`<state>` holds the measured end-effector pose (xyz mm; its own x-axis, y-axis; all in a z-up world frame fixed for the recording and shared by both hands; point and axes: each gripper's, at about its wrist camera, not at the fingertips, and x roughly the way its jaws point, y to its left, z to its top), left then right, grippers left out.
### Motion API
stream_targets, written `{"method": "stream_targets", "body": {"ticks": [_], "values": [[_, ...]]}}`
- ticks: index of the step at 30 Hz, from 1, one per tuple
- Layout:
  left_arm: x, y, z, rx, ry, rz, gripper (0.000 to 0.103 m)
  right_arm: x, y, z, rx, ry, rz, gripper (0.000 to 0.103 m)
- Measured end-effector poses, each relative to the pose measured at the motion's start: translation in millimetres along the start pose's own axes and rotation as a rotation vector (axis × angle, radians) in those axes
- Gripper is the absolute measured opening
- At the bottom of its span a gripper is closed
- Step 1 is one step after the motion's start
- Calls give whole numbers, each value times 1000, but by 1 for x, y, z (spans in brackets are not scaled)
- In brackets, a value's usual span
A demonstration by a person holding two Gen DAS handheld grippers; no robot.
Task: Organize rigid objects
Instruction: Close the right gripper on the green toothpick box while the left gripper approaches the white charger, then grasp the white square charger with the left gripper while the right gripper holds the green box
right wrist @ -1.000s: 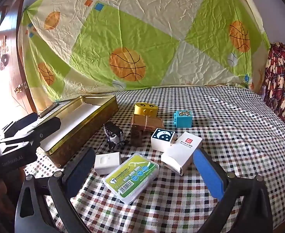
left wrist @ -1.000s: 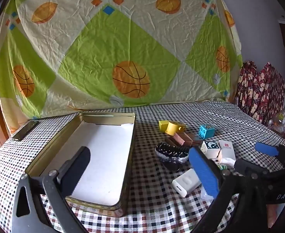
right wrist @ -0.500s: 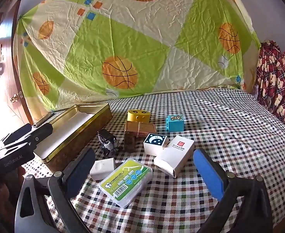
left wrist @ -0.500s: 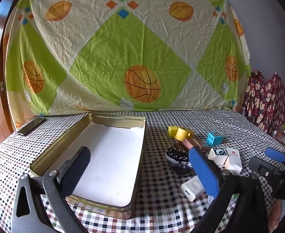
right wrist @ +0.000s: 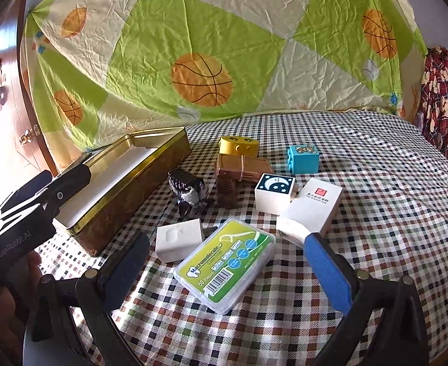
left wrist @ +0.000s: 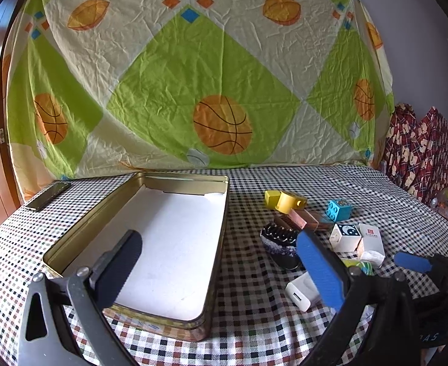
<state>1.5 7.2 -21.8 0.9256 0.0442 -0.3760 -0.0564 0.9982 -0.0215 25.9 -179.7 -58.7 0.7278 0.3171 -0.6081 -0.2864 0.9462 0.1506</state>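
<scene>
An open gold tin (left wrist: pixel 224 180) with a white lining stands on the checked cloth, and it is empty. My left gripper (left wrist: pixel 221 265) hangs open over its near right corner, holding nothing. Right of the tin lie a yellow block (right wrist: pixel 239 146), a blue brick (right wrist: pixel 303 158), a brown box (right wrist: pixel 242 170), a black toothed clip (right wrist: pixel 189 189), a moon-print cube (right wrist: pixel 274 192), a white carton (right wrist: pixel 312 210), a white charger (right wrist: pixel 179 238) and a green floss box (right wrist: pixel 227 262). My right gripper (right wrist: pixel 227 274) is open, low over the floss box.
A dark phone (left wrist: pixel 48 199) lies at the table's far left corner. A basketball-print sheet (left wrist: pixel 221 91) hangs behind the table. Red patterned fabric (left wrist: pixel 419 146) is piled at the right. A wooden door (right wrist: pixel 7 106) stands at the left. The left gripper (right wrist: pixel 41 189) shows beside the tin.
The right gripper has come closer to the floss box, which now sits between its fingers. The left gripper's view has lifted and levelled over the tin. Both stayed open.
</scene>
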Motion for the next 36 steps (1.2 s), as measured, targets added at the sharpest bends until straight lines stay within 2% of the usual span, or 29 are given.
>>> {"method": "stream_targets", "body": {"ticks": [3, 5, 13, 16, 20, 29, 36], "values": [[1, -2, -1, 7, 3, -6, 103, 9, -2, -1, 10, 42, 2, 97], [1, -2, -2, 9, 6, -10, 103, 14, -4, -2, 14, 68, 6, 86], [5, -4, -4, 14, 23, -17, 103, 29, 3, -5, -22, 139, 16, 83], [6, -5, -5, 17, 25, -22, 103, 29, -3, -5, -11, 155, 30, 75], [8, -9, -6, 27, 40, -39, 103, 30, -9, -3, -24, 177, -1, 61], [16, -34, -10, 109, 86, -85, 103, 44, -19, 8, -39, 207, 11, 60], [25, -36, -11, 112, 130, -115, 103, 46, -19, 9, -52, 201, 60, 59]]}}
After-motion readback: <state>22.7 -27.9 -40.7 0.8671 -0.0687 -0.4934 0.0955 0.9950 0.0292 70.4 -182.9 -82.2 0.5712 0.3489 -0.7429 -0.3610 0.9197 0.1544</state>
